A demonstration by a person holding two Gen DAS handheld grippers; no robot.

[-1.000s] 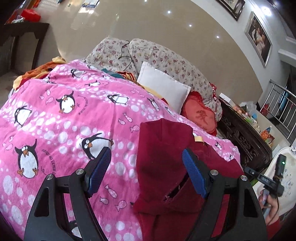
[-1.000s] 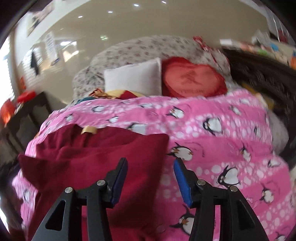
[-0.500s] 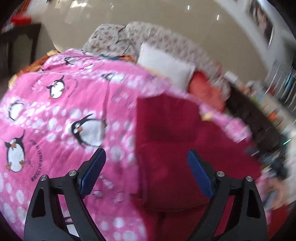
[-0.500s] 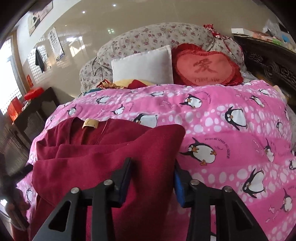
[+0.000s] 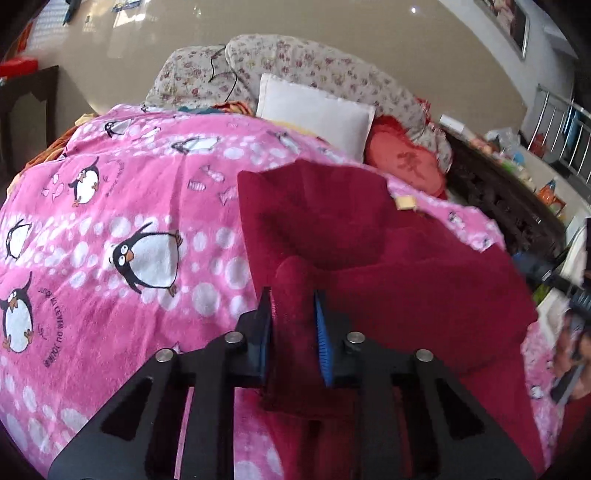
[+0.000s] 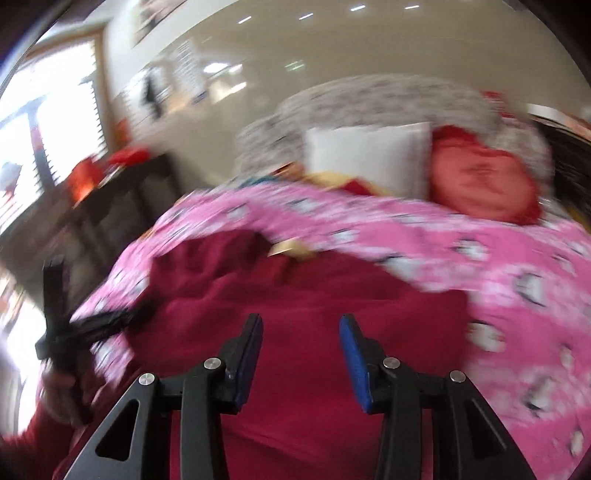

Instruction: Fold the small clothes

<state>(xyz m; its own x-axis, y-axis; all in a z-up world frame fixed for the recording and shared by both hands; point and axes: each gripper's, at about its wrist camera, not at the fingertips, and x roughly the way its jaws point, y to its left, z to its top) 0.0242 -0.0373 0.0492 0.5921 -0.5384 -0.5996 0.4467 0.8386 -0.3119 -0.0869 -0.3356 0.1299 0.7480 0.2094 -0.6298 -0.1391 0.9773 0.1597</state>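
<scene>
Dark red garment lies on the pink penguin blanket, toward the blanket's right side in the left wrist view, partly folded over itself. A small tan label shows at its far edge. Its near end runs out of frame under the tool; how many layers lie there is hard to make out.

Left gripper: jaws drawn close, clamped on a raised bunch of the garment's fabric, which stands up between the blue pads.

Right gripper: jaws parted, nothing between them, poised over the garment. Cannot tell whether the tips touch the cloth. The right wrist view is heavily motion-blurred; the penguin print on the blanket smears there. At its left edge, a hand around a black tool, blurred.

No containers in sight.

Surface: a bed covered by the blanket. At the head, a white pillow, a red heart-shaped cushion just beside it, and floral-print bedding piled behind, with a thin dark cord lying on it. Orange and yellow cloth peeks from under the blanket's far edge.

Room: glossy beige wall with light reflections, framed picture cut off at upper right, dark carved wooden furniture beside the bed bearing small cluttered items too small to identify, a metal railing at far right.
</scene>
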